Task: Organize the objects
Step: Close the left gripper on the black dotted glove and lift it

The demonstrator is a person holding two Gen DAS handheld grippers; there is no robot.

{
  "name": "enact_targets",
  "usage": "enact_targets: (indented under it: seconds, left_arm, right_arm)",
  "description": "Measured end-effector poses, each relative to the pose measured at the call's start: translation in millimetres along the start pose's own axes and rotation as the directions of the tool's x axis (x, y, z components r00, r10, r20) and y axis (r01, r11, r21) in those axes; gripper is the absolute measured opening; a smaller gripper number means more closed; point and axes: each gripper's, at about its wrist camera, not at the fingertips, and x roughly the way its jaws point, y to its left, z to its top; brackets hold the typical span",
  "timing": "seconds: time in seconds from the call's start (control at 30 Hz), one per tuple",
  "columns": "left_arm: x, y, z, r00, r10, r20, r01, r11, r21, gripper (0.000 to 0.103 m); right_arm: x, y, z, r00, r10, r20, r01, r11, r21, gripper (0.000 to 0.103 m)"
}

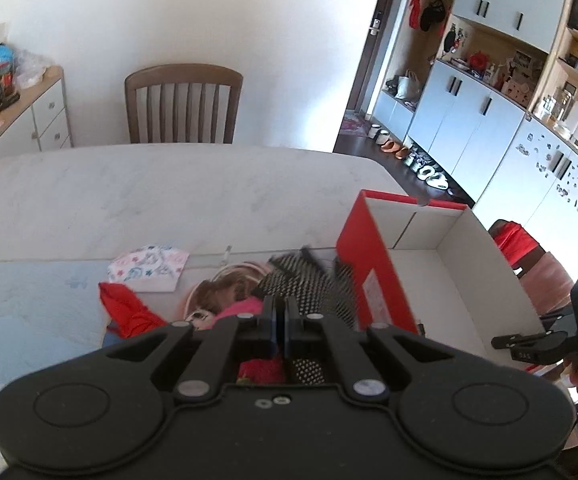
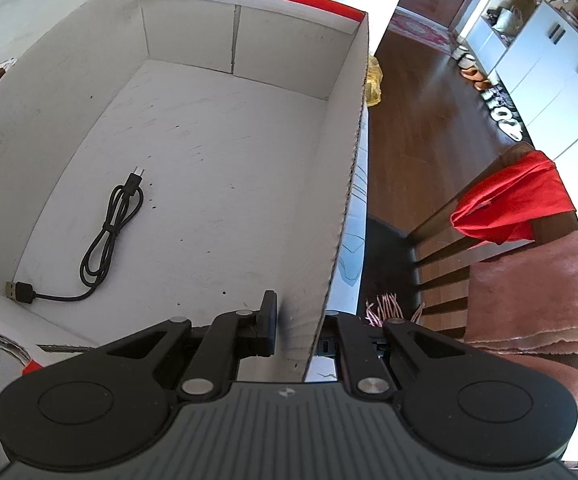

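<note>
A red cardboard box [image 1: 373, 276] with a white inside stands on the table's right side; it fills the right wrist view [image 2: 341, 184]. A black USB cable [image 2: 105, 232] lies coiled on its floor. My left gripper [image 1: 281, 312] is shut on a black dotted cloth [image 1: 309, 284] and holds it beside the box's left wall, above a pile of clothes. My right gripper [image 2: 297, 320] is shut on the box's right wall, one finger [image 2: 269, 320] inside, the other hidden outside. It also shows at the right edge of the left wrist view [image 1: 529, 344].
A patterned white cloth [image 1: 149, 268], a red cloth [image 1: 129, 312] and a pink item with a doll face [image 1: 217, 312] lie left of the box. A wooden chair [image 1: 183, 104] stands behind the table. A chair with red cloth [image 2: 517, 204] and a pink towel stands right of the table.
</note>
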Motion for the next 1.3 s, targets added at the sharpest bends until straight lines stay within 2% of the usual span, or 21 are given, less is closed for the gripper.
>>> enact_targets:
  seconds: [0.27, 0.5, 0.6, 0.67, 0.83, 0.97, 1.17, 1.3]
  left_arm:
    - [36.9, 1.7, -23.9, 0.994, 0.064, -0.086, -0.066, 0.998, -0.014, 0.001]
    - [30.9, -0.7, -29.3, 0.993, 0.082, -0.086, -0.08, 0.997, 0.02, 0.003]
    - [23.9, -5.9, -29.2, 0.993, 0.082, -0.08, -0.08, 0.996, 0.032, 0.011]
    - [20.4, -9.9, -30.9, 0.993, 0.087, -0.078, -0.083, 0.995, 0.051, 0.013]
    - [13.6, -15.8, -34.3, 0.995, 0.071, -0.076, -0.067, 0.996, 0.058, 0.01]
    - [8.5, -22.1, -35.4, 0.996, 0.047, -0.07, -0.042, 0.997, 0.066, 0.0]
    - [13.3, -29.6, -34.3, 0.997, 0.03, -0.064, -0.025, 0.997, 0.072, 0.0]
    - [9.1, -32.9, -27.8, 1.0, -0.002, -0.026, 0.003, 0.999, 0.049, 0.0]
  right_arm:
    - [0.0, -2.3, -1.3, 1.0, 0.03, 0.004, -0.03, 0.999, -0.021, 0.01]
    - [0.2, -2.4, -1.4, 0.999, 0.043, 0.004, -0.042, 0.998, -0.037, 0.011]
    - [0.2, -3.3, -1.1, 0.999, 0.046, 0.004, -0.046, 0.998, -0.041, 0.011]
    - [0.0, -3.8, -1.3, 0.999, 0.048, 0.005, -0.048, 0.998, -0.044, 0.01]
    - [0.1, -4.5, -1.2, 0.999, 0.05, 0.004, -0.05, 0.998, -0.05, 0.01]
    - [0.7, -4.3, -0.8, 0.999, 0.05, 0.004, -0.05, 0.997, -0.056, 0.01]
    - [1.2, -4.4, -1.0, 0.999, 0.05, 0.005, -0.05, 0.997, -0.061, 0.01]
    - [0.8, -3.9, -1.3, 0.999, 0.048, 0.008, -0.047, 0.997, -0.061, 0.01]
